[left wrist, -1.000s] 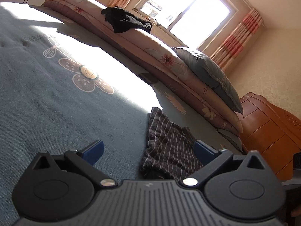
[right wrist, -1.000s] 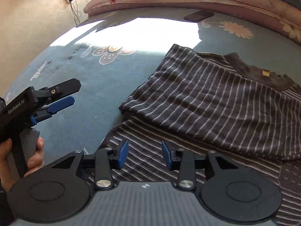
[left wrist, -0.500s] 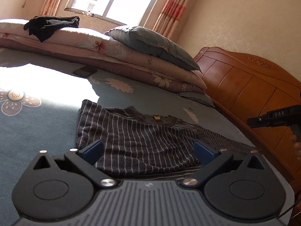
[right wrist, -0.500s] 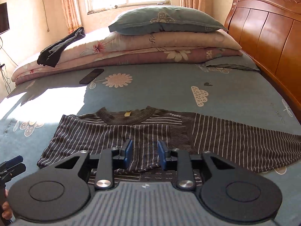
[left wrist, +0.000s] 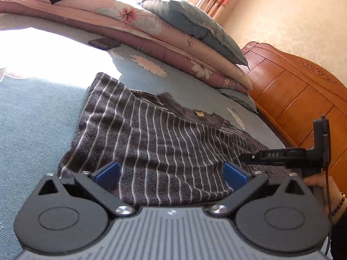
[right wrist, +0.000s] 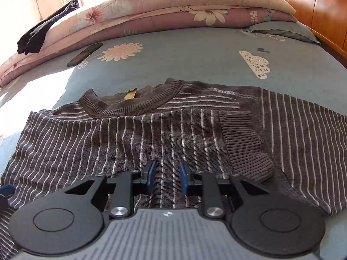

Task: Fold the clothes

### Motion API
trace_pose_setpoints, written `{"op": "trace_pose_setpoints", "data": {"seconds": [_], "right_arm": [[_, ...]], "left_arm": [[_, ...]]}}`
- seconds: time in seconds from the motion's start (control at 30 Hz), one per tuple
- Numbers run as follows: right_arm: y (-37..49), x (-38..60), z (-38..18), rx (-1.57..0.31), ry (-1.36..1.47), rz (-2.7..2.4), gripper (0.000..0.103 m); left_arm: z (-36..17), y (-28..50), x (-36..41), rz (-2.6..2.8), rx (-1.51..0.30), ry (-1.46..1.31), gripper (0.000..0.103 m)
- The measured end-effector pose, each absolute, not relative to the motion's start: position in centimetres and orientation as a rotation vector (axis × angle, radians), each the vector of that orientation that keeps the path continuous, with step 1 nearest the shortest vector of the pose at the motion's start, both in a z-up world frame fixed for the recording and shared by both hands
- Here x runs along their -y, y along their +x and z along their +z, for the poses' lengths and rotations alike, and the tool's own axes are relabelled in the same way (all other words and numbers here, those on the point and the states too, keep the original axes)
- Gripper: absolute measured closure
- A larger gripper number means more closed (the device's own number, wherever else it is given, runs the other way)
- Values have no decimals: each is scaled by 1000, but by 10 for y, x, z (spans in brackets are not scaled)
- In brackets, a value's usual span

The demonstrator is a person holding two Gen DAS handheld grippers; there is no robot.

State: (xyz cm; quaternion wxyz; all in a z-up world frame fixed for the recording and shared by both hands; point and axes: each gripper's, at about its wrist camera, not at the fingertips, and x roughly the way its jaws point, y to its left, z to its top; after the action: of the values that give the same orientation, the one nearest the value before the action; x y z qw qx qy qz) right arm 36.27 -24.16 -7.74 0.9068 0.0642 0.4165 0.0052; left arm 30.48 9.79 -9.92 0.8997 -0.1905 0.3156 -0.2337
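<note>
Right wrist view shows the striped sweater [right wrist: 173, 134] spread flat on the blue bedsheet [right wrist: 195, 54], one sleeve already folded across the chest with its ribbed cuff [right wrist: 243, 143] on top, likely to square the body before further folds. The right gripper [right wrist: 167, 176] tilts down over it, jaws closing, nothing between them. The left gripper [left wrist: 171, 173] hovers low at the sweater's side, jaws wide and empty

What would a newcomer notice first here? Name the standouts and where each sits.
The grey striped sweater lies spread across the blue bedsheet, one sleeve folded over its chest, right ahead of both grippers. Behind it, folded floral quilts are stacked along the far edge, with a dark phone on the sheet beside them.
</note>
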Motion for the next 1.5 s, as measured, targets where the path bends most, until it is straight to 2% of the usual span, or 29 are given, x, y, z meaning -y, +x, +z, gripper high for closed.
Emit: {"op": "trace_pose_setpoints", "data": {"seconds": [0.13, 0.23, 0.37, 0.6, 0.77, 0.93, 1.2, 1.37, 1.5], "right_arm": [[363, 211, -91, -859, 35, 5, 73], [357, 197, -72, -892, -48, 79, 75], [361, 192, -44, -793, -78, 40, 75], [428, 184, -80, -864, -6, -4, 78], [450, 181, -84, -824, 45, 10, 76], [438, 175, -60, -831, 102, 80, 76], [454, 140, -86, -864, 66, 94, 77], [448, 135, -63, -821, 120, 127, 76], [446, 116, -65, -864, 108, 199, 76]], "left_arm": [[-98, 306, -98, -458, -646, -393, 2], [-94, 306, -99, -458, -623, -386, 2], [-94, 306, -97, -504, -623, -393, 2], [-103, 309, -90, -497, -666, -330, 2], [-105, 306, -84, -489, -672, -275, 2], [-105, 307, -87, -491, -675, -304, 2], [-105, 307, -89, -497, -673, -317, 2], [-103, 307, -92, -498, -676, -348, 2], [-103, 308, -92, -503, -678, -353, 2]]}}
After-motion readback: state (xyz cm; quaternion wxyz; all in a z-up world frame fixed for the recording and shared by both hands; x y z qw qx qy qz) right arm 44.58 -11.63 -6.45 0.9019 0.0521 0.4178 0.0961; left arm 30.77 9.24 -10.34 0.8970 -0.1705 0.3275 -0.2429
